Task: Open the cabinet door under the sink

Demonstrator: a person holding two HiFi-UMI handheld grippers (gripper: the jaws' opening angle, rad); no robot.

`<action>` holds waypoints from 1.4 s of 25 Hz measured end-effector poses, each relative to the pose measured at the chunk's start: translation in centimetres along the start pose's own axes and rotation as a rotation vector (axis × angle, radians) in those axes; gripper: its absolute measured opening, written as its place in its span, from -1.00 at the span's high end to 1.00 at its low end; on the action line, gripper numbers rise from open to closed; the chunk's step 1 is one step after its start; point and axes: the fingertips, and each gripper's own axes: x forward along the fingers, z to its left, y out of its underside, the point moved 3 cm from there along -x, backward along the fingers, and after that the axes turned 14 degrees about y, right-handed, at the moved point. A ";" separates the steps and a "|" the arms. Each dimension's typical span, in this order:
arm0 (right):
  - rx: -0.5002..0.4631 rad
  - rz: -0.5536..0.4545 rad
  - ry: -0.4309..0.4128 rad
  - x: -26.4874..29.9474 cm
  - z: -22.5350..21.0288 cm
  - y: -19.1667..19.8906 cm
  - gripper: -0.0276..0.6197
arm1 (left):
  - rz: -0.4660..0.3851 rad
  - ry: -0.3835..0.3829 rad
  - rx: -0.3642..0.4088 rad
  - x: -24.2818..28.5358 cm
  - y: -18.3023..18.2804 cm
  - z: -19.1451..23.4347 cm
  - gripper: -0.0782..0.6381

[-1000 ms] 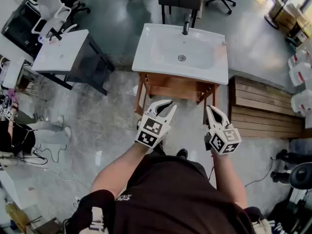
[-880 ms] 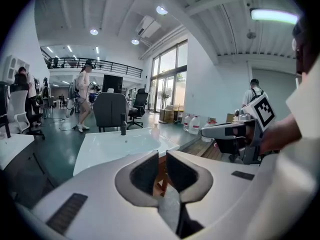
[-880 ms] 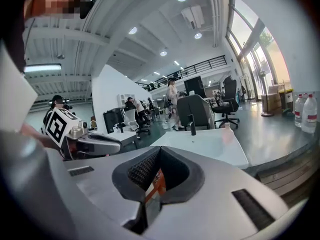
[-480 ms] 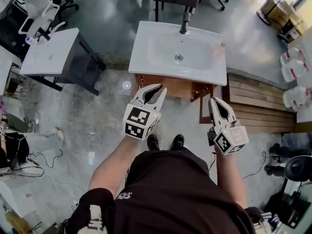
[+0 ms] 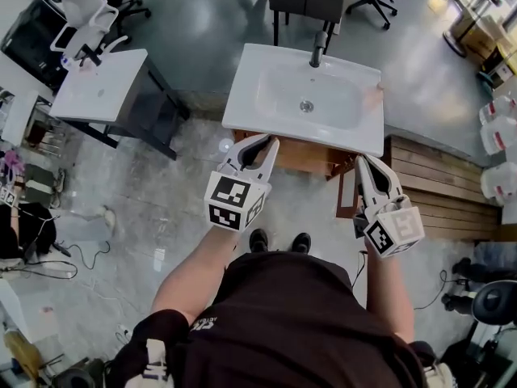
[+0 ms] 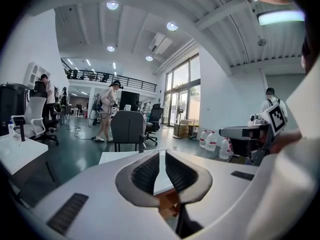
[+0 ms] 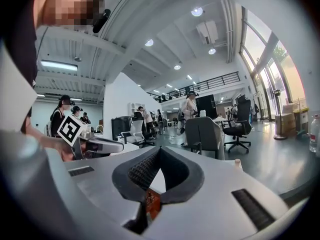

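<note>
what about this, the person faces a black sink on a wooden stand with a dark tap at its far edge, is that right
Not quite. The sink is white, not black, as the head view shows. The rest holds: it sits on a wooden stand, with a dark tap at its far edge.

You have no word, number or brand here that can be read. The nearest thing to a sign is the black-and-white square code on the left cube and on the right cube (patterns only, no letters or digits). The right cube's code also shows near the right edge of the left gripper view, and the left cube's near the left edge of the right gripper view. Your dark shirt carries a small white print by its left sleeve, too small to read.
</note>
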 end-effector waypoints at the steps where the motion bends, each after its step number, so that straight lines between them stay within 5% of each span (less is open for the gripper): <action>1: 0.000 -0.008 -0.008 0.1 -0.1 -0.2 0.88 | 0.006 0.002 0.008 0.2 -0.1 -0.3 0.64; 12: -0.005 -0.001 -0.110 -0.6 -1.1 0.2 0.88 | -0.001 -0.058 0.020 1.0 -0.8 -2.6 0.64; 35: -0.007 0.006 -0.040 -1.3 -2.4 0.1 0.88 | -0.010 -0.123 -0.026 0.0 0.1 -0.4 0.67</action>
